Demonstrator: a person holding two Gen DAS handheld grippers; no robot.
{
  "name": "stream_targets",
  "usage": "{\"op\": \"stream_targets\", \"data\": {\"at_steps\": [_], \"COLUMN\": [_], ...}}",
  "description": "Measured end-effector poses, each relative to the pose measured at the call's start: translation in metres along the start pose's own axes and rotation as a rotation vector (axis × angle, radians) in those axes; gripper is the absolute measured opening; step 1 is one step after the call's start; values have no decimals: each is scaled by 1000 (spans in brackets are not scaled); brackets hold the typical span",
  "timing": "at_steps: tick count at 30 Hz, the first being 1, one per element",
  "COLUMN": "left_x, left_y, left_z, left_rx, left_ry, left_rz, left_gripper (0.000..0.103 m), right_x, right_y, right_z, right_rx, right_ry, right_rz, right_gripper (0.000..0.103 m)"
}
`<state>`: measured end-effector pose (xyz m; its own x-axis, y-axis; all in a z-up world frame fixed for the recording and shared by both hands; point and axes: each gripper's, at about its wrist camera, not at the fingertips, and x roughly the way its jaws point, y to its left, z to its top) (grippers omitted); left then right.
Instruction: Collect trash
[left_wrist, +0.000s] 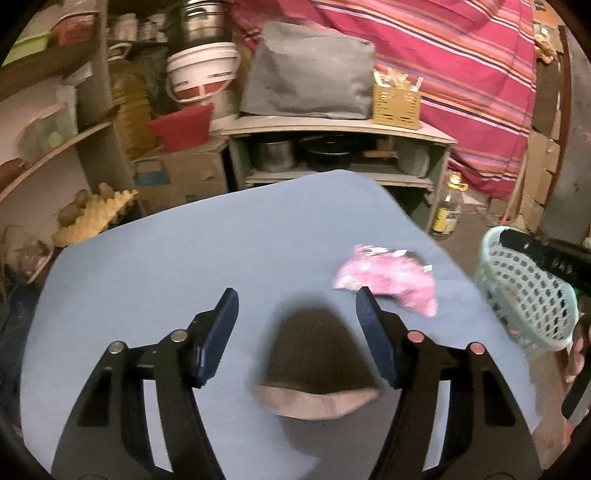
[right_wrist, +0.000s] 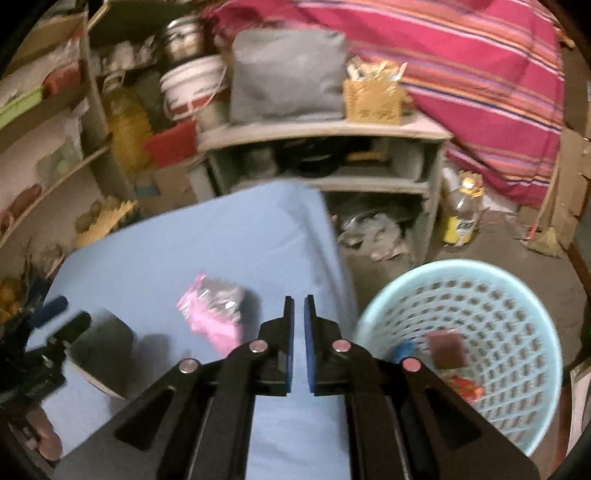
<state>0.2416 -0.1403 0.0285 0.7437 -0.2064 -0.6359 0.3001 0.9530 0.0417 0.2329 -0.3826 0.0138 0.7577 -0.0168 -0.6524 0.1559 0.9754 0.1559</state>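
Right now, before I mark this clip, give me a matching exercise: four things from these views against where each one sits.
Things:
1. pink wrapper
2. red wrapper
3. yellow-capped bottle
4. grey bag

Places:
A. on the floor by the shelf unit
B. on the blue table
C. on top of the shelf unit
D. inside the pale blue basket

Pairs: 1-B, 2-D, 3-A, 4-C
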Motion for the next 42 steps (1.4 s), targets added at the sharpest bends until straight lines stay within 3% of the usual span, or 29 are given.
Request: {"op": "stream_targets", "data": {"at_steps": [1,2,4,6,8,10,15,23,24,26,29,32,42], "left_x": [-1,0,6,11,18,22,23,29,30,31,34,35,50], "left_y": [15,26,48,64,80,89,89,51,47,37,30,27,6], "left_z": [-3,-5,-10,-14,-24,-30,-30,-31,-32,-35,-36,-37,-47], "left_rx": [-23,-41,-75,-98,-130,-169,-187,-125,-115,-84,-64,-59,-1], "left_ry": [-1,0,18,36,58,71,67,95,99,107,111,115,161], "left_rz": [5,8,13,14,2,14,-14,-85,-87,-90,-85,-87,-65], "left_gripper": [63,62,61,61,65,88,98,98,98,98,98,98,95], "right_x": [9,13,20,25,30,39,65,89,91,96,94,86,17], "right_y": [10,17,31,46,55,64,81,83,82,80,73,62,36], "right_z": [-2,-5,-7,-8,-6,-5,-7,-12,-13,-15,-17,-15,0], "right_rx": [-18,-32,-55,-68,-65,-65,-89,-102,-105,-100,-90,-65,-80], "right_ry": [17,24,21,12,12,23,83,146,155,189,191,168,30], "right_rz": [-1,-2,0,-4,-2,-4,-34,-65,-69,-55,-36,-32,-71], "right_gripper": [13,35,66,68,76,83,83,82,79,49,36,31,30]}}
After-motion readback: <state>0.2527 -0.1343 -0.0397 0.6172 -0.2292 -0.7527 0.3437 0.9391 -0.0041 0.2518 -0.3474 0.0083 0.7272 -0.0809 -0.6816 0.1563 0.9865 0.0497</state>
